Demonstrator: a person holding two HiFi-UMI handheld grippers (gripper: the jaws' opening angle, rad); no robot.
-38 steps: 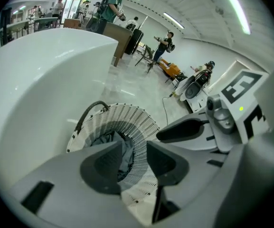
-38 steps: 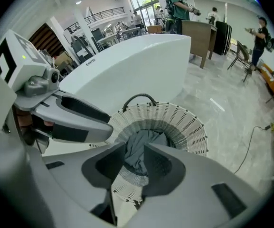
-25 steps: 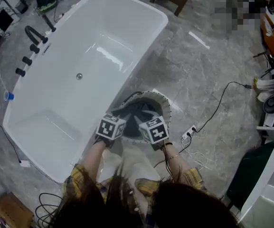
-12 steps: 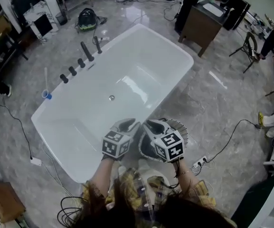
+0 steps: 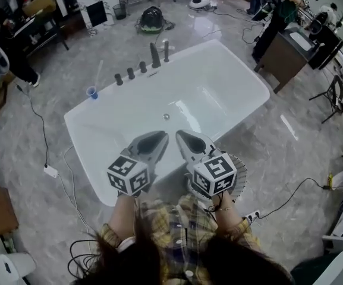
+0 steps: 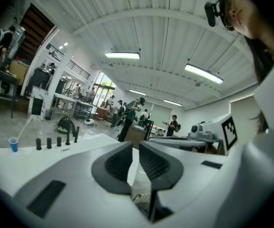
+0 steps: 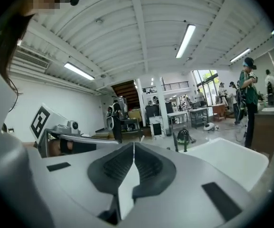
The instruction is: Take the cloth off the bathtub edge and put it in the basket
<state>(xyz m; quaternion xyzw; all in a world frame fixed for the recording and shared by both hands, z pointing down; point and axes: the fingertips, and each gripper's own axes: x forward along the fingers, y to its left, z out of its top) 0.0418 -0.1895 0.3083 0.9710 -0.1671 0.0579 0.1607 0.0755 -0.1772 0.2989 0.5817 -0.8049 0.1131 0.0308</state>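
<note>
Grey marble floor (image 5: 290,147) is surrounding a white bathtub (image 5: 219,82) in a busy workshop. A black faucet (image 5: 154,55) and a blue cup (image 5: 91,92) are standing along the tub's far rim. The person is holding both grippers side by side over the near edge of the tub, pointing toward it.

The left gripper (image 5: 154,141) is closing its jaws. A narrow gap is showing between the pads, with nothing in it. The right gripper (image 5: 186,141) is pressing its jaws together at the tips, and they are pinching nothing.

The basket (image 5: 241,174) is sitting on the floor just beside the tub, mostly hidden under the right gripper, with only part of its rim peeking out. Its inside is covered, so the cloth cannot be made out.
</note>
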